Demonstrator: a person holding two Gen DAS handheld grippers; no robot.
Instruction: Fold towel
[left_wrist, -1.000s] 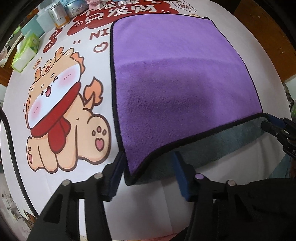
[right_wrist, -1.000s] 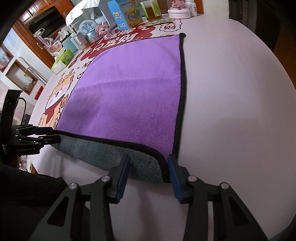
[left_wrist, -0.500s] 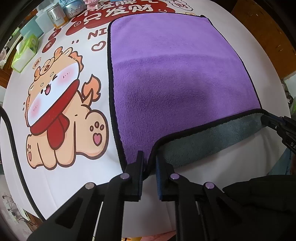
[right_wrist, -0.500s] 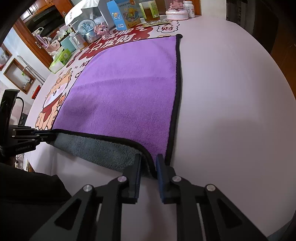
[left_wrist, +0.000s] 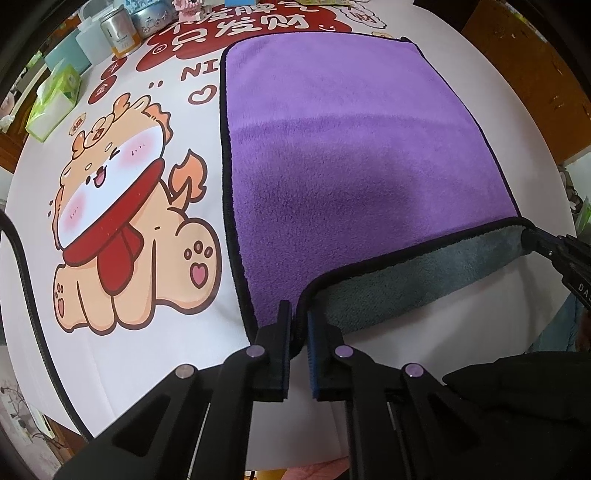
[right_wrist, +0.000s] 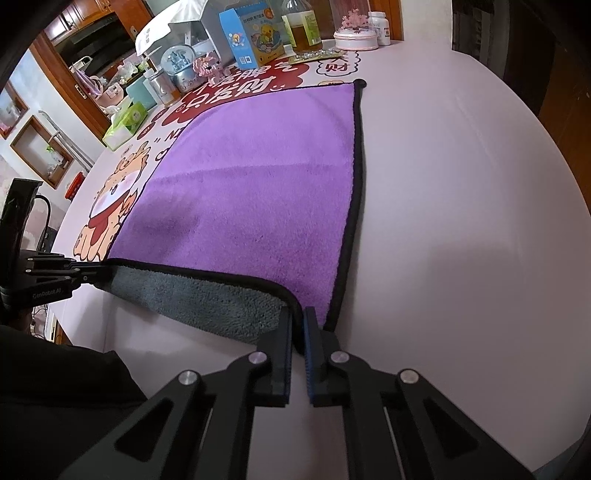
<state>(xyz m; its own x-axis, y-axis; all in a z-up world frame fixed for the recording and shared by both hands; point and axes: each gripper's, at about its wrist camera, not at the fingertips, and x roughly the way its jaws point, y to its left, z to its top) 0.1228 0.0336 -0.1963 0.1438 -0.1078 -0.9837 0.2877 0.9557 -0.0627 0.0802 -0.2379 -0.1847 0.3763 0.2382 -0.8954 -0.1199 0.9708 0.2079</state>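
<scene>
Pinching nearly closed on the near corners of the purple plush towel with black trim (left_wrist: 354, 155), the left gripper (left_wrist: 299, 325) and right gripper (right_wrist: 299, 325) raise its near edge, grey underside showing; likely to carry it toward the far edge lying flat on the white cartoon-printed tablecloth (left_wrist: 110, 332).

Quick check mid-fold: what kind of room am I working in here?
Most likely a home dining or kitchen area. The purple towel lies on a table with a cartoon-print tablecloth; at the far edge stand a tissue pack, a snow globe and wooden cabinets behind.
</scene>
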